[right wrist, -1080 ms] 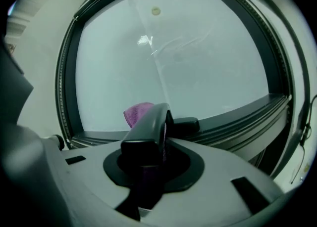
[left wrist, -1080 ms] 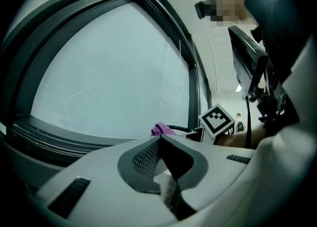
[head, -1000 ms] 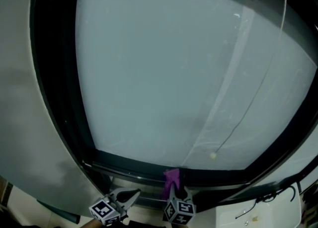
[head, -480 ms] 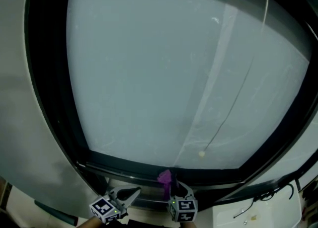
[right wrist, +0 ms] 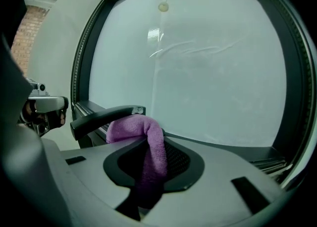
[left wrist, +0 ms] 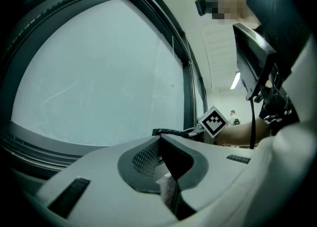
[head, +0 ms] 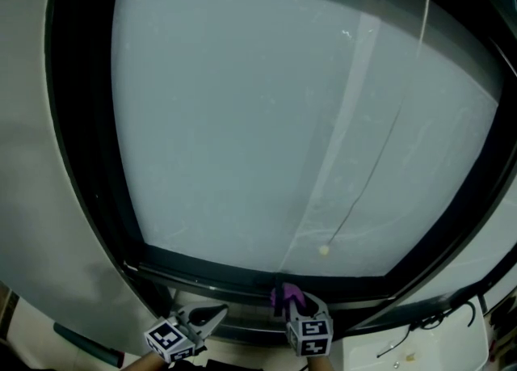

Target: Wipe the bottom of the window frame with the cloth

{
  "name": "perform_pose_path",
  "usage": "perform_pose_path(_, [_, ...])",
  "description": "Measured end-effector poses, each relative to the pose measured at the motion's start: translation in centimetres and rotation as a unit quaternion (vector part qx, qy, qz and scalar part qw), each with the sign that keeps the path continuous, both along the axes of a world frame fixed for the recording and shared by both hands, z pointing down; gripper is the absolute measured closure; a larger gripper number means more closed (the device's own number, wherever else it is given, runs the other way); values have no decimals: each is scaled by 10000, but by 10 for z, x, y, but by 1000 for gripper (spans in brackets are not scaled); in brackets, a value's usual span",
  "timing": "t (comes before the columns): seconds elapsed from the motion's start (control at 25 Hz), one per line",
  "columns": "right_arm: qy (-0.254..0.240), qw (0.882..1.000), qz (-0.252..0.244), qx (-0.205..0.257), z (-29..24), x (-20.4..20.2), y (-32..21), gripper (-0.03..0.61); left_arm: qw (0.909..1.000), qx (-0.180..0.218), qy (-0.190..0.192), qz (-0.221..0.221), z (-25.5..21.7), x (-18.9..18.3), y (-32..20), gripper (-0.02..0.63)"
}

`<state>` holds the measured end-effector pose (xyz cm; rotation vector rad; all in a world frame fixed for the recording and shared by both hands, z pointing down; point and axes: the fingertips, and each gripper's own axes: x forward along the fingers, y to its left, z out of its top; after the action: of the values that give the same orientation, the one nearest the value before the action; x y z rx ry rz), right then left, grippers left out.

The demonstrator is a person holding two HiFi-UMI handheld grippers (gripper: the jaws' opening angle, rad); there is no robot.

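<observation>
Two jaws closed together on nothing make up the left hand-held gripper [head: 212, 315], low beneath the window frame [head: 202, 274]. Just right of it, the right hand-held gripper [head: 295, 303] clamps a purple cloth [head: 285, 294] against the frame's bottom rail.

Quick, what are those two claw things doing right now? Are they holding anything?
Left gripper: closed, holding nothing.
Right gripper: closed on the purple cloth.
</observation>
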<state>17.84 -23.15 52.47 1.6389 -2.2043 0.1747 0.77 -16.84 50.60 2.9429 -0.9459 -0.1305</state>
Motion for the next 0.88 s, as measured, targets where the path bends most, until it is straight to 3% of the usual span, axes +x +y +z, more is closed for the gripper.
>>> perform_pose_path(0.32, [-127,9996,208,-112,-8,24,-7,492,9999,20,-5,-108,0,-2,6,610])
perform_pose_path(0.64, [159,9989,341,-283,-17,30,-24,493,9995,-63,21,-309,4,-12,12,609])
perform_pose_path(0.88, [946,9945,157,-413,-16,22,-27,492,9993,-49,21,-382,3,-10,13,609])
